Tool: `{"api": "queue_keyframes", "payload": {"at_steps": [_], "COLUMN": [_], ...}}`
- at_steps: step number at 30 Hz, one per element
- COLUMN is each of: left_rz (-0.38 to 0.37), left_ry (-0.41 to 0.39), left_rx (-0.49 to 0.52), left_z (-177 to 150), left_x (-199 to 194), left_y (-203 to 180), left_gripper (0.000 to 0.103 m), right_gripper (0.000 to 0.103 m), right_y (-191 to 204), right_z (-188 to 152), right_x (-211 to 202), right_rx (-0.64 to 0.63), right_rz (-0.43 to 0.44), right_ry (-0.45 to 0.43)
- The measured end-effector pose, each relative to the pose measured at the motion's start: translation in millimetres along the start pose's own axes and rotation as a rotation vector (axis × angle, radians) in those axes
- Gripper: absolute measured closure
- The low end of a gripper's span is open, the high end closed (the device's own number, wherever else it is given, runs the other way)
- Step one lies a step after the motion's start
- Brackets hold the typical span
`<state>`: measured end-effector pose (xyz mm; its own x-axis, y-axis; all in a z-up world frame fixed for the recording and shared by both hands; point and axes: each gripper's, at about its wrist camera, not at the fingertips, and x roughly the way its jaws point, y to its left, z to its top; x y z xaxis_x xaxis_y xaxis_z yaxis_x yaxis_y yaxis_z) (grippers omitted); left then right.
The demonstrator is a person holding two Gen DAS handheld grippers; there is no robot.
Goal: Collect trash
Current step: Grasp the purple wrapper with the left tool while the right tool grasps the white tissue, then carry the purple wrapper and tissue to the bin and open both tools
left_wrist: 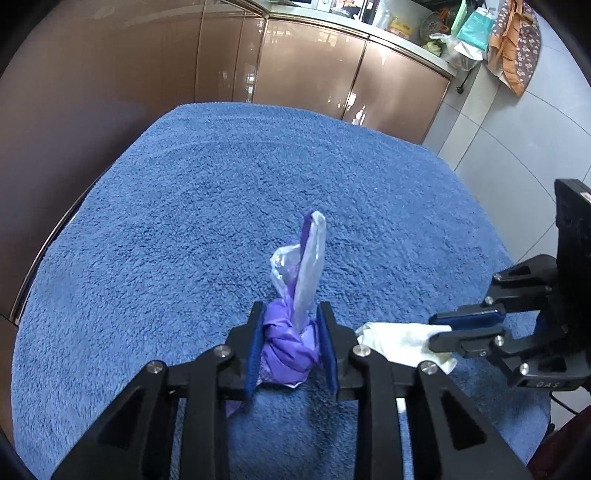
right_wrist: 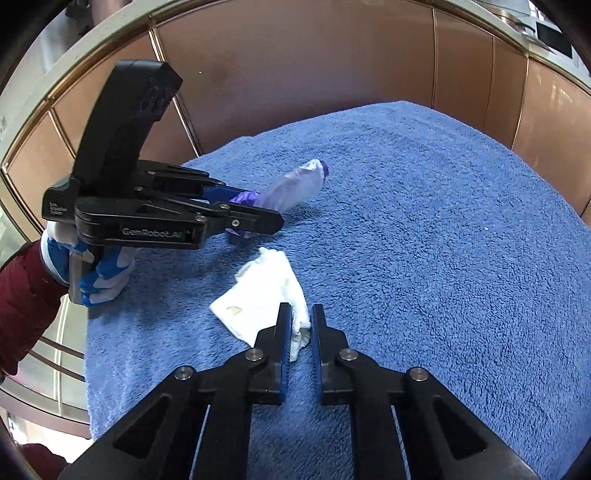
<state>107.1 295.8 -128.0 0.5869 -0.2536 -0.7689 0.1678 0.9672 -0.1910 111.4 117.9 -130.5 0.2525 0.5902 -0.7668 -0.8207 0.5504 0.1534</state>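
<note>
Item one: purple plastic wrapper [left_wrist: 291, 343], knotted and crumpled at its base, with a pale lilac tail standing up from it. It sits on the blue towel [left_wrist: 207, 206], and your left gripper [left_wrist: 291, 332] is clamped on the knotted part, blue pads pressed against both sides.

Item two: white crumpled tissue [right_wrist: 262, 295], lying on the same towel just beside the wrapper. Your right gripper [right_wrist: 300, 325] is pinched on its near corner, jaws almost together with the paper between them.

Surroundings: copper-coloured cabinet doors [left_wrist: 314, 70] behind the towel; a cluttered counter [left_wrist: 413, 33] above; grey tiled floor [left_wrist: 517, 122]. Your left hand [right_wrist: 92, 269] wears a white-and-blue glove, with a dark red sleeve [right_wrist: 26, 291].
</note>
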Motion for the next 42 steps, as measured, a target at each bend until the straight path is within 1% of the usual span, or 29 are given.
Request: {"api": "queue_keyframes", "payload": {"at_steps": [7, 9, 11, 14, 16, 19, 20, 22, 23, 24, 27, 29, 31, 32, 35, 38, 42], "left_rz": [0.022, 0.026, 0.025, 0.013, -0.009, -0.051, -0.073, -0.105, -0.131, -0.144, -0.186, -0.217, -0.238, -0.247, -0.260, -0.261, -0.262], "left_ry": [-0.038, -0.050, -0.055, -0.058, -0.057, -0.051, -0.044, -0.032, -0.019, -0.012, 0.021, 0.050, 0.073, 0.090, 0.133, 0.176, 0.228], "left_rx": [-0.018, -0.010, 0.006, 0.044, 0.072, 0.110, 0.130, 0.152, 0.170, 0.180, 0.229, 0.256, 0.269, 0.280, 0.300, 0.310, 0.299], "left_z": [5, 10, 16, 29, 40, 53, 60, 71, 79, 81, 100, 113, 123, 129, 144, 152, 159], "left_x": [-31, -40, -44, -46, -42, -32, -25, -14, -3, 2, 32, 55, 73, 88, 121, 155, 198], "left_y": [-14, -25, -39, -68, -94, -130, -149, -176, -198, -210, -265, -305, -333, -354, -398, -435, -470], "left_gripper": [0.077, 0.077, 0.077, 0.077, 0.077, 0.077, 0.077, 0.077, 0.077, 0.077, 0.077, 0.077, 0.077, 0.077, 0.077, 0.077, 0.075], "right_gripper": [0.094, 0.094, 0.094, 0.094, 0.094, 0.094, 0.094, 0.094, 0.094, 0.094, 0.094, 0.094, 0.094, 0.094, 0.094, 0.094, 0.094], "right_y": [4, 2, -4, -25, -40, -68, -79, -102, -115, -128, -170, -198, -222, -234, -271, -299, -334], "right_z": [-8, -8, -14, -27, -38, -64, -73, -90, -97, -106, -139, -161, -181, -191, -219, -240, -261], "right_x": [-38, -54, -71, -100, -118, -155, -167, -186, -192, -201, -230, -246, -255, -258, -264, -262, -253], "right_rx": [-0.002, 0.010, 0.030, 0.078, 0.117, 0.191, 0.220, 0.275, 0.303, 0.335, 0.441, 0.518, 0.581, 0.612, 0.704, 0.773, 0.824], "right_rz": [-0.012, -0.023, -0.038, -0.074, -0.104, -0.164, -0.187, -0.235, -0.262, -0.292, -0.390, -0.458, -0.509, -0.530, -0.589, -0.624, -0.644], "right_ry": [-0.069, -0.094, -0.122, -0.168, -0.196, -0.240, -0.252, -0.267, -0.274, -0.282, -0.304, -0.312, -0.317, -0.317, -0.303, -0.286, -0.264]}}
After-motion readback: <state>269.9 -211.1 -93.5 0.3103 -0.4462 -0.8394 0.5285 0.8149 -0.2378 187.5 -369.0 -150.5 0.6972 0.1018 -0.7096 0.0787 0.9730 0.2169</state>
